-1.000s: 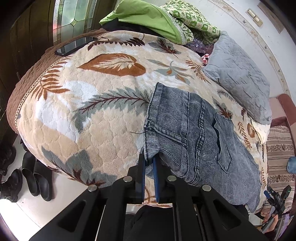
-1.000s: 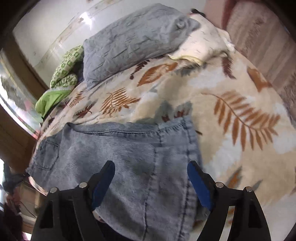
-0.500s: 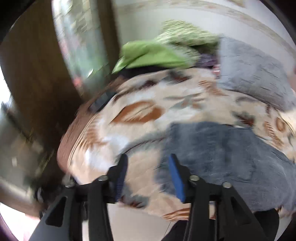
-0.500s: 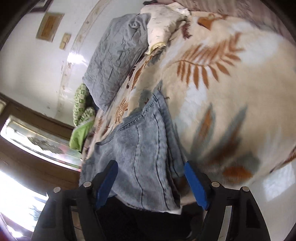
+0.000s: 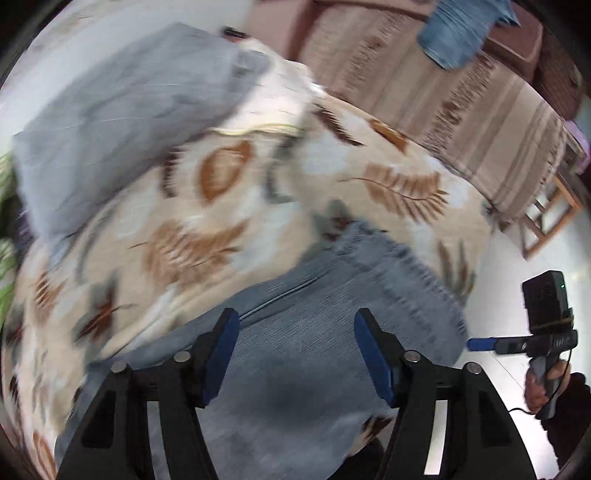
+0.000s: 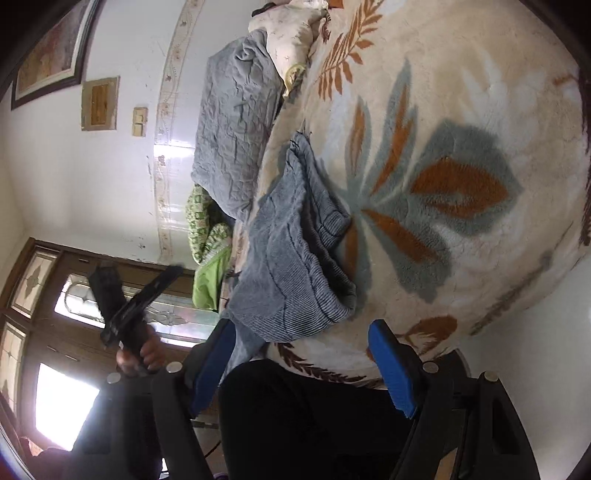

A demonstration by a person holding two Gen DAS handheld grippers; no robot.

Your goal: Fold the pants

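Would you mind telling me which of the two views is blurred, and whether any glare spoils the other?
Left wrist view: motion blur smears the pillow and blanket; the jeans are soft too. Right wrist view: sharp, but the window at lower left is blown out white.

You are looking at one pair of folded jeans (image 5: 314, 354), two pillows, one grey (image 5: 122, 110) and one cream (image 5: 280, 99), and two grippers.

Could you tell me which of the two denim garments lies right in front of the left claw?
The grey-blue jeans spread on the leaf-print blanket; the brighter blue denim is draped far off on the striped sofa.
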